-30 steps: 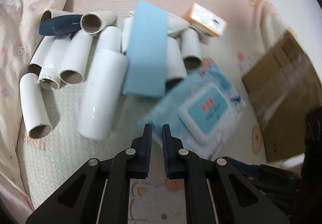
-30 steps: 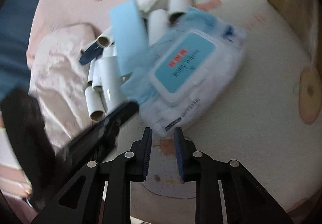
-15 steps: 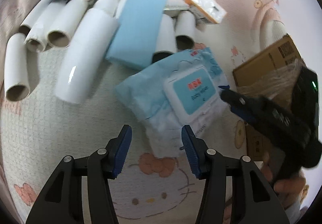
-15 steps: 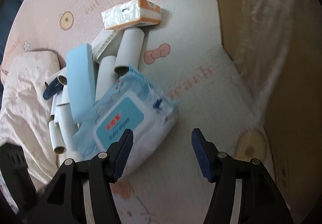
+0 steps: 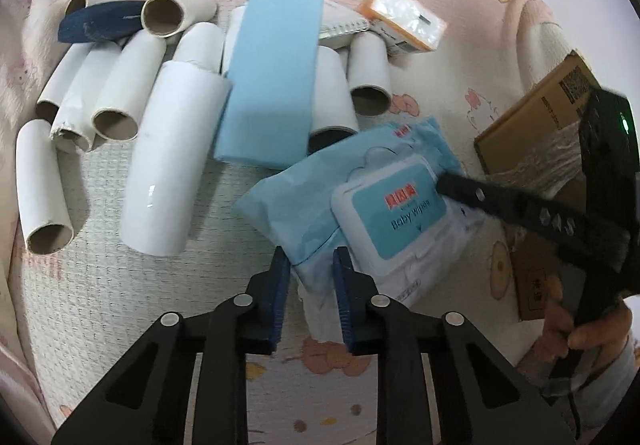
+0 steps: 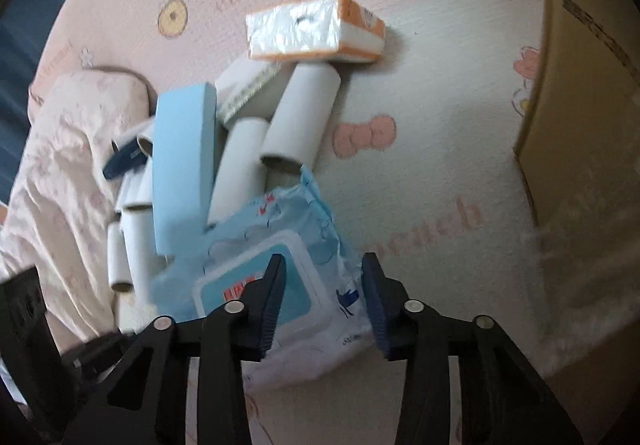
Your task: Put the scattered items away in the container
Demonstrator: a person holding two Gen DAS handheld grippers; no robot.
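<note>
Since half a second ago both claws have closed in on the baby-wipes pack: the left claw (image 5: 308, 265), then spread wide short of it, now has its jaws narrowed around the pack's near corner, and the right claw (image 6: 323, 277) has dropped from open mat onto the pack's far end. Largest first: the cardboard box (image 5: 532, 125), the likely container, stands to the right, well apart from the pile. The baby-wipes pack (image 5: 360, 197) lies flat on the play mat (image 5: 100, 285), long axis running from the left claw diagonally up toward the box, its upper end touching the paper tubes. Behind it a pale blue block (image 5: 272, 85) rests across the white cardboard tubes (image 5: 160, 165), with an orange tissue packet (image 5: 404, 21) beyond. The left claw looks partly closed with the pack's soft edge between the pads; whether it grips firmly I cannot tell. The right claw is half open, straddling the lid end (image 6: 256, 285). The left is nearer to a hold, so a lift probably follows rightward to the box.
</note>
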